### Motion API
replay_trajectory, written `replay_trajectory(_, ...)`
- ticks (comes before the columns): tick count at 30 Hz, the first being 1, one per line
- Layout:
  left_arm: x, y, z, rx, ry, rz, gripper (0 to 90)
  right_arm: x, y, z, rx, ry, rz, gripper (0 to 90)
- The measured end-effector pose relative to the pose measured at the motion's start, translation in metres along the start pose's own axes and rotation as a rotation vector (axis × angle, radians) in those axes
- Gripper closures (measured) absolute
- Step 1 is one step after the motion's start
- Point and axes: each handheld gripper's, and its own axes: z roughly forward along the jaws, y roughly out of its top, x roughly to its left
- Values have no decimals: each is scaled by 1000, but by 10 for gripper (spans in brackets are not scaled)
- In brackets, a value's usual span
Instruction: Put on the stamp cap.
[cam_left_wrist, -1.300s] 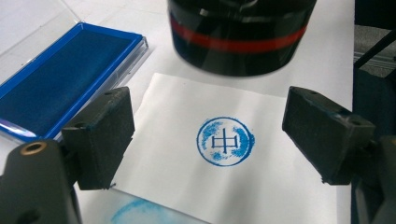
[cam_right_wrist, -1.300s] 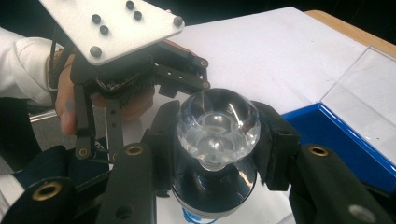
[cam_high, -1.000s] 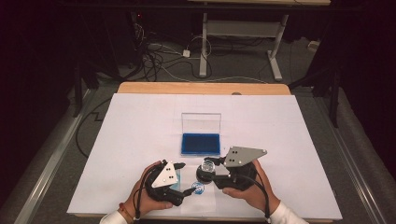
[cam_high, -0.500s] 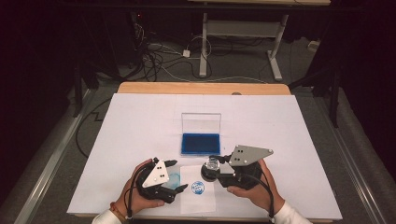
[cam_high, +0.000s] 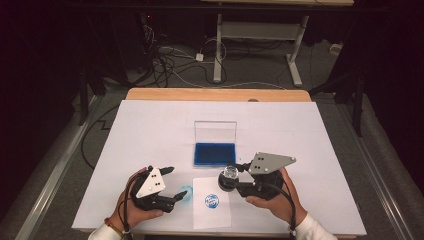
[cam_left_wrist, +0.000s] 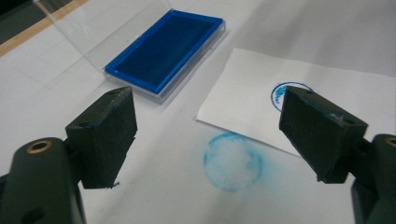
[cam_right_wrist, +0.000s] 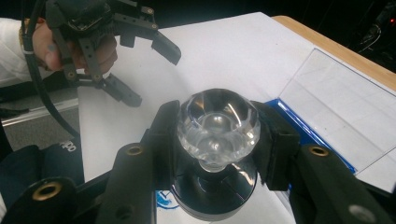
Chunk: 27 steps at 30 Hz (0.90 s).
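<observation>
While the right hand-held gripper (cam_high: 231, 178) pinches the stamp (cam_right_wrist: 217, 125) above the paper (cam_high: 212, 202), the left hand-held gripper (cam_high: 175, 183) stands spread, empty.

Stamp (cam_right_wrist: 217, 154): faceted clear knob, glassy and glossy, on a shiny black base. Ink pad (cam_high: 214, 153): matt blue felt-like surface in a clear glossy plastic case. Paper slip (cam_high: 212, 202): matt white. Table (cam_high: 150, 130): smooth matt white top, wooden far edge.

Lab: white-covered table (cam_high: 150, 125), floor cables (cam_high: 165, 60), metal desk frame (cam_high: 255, 30).
</observation>
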Motion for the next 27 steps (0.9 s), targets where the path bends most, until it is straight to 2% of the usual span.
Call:
replay_trajectory(6, 6, -6, -9, -3, 27, -15, 184, -2, -1, -4, 6, -17, -6, 569)
replay_trajectory(10, 8, -12, -13, 13, 43, -15, 183, -4, -2, -7, 3, -28, -4, 568)
replay_trajectory(16, 13, -25, -18, 25, 60, -41, 182, -8, -3, -10, 4, -40, -1, 568)
replay_trajectory(27, 13, -44, -26, 55, 68, -72, 182, -15, -5, -13, 5, -62, 13, 568)
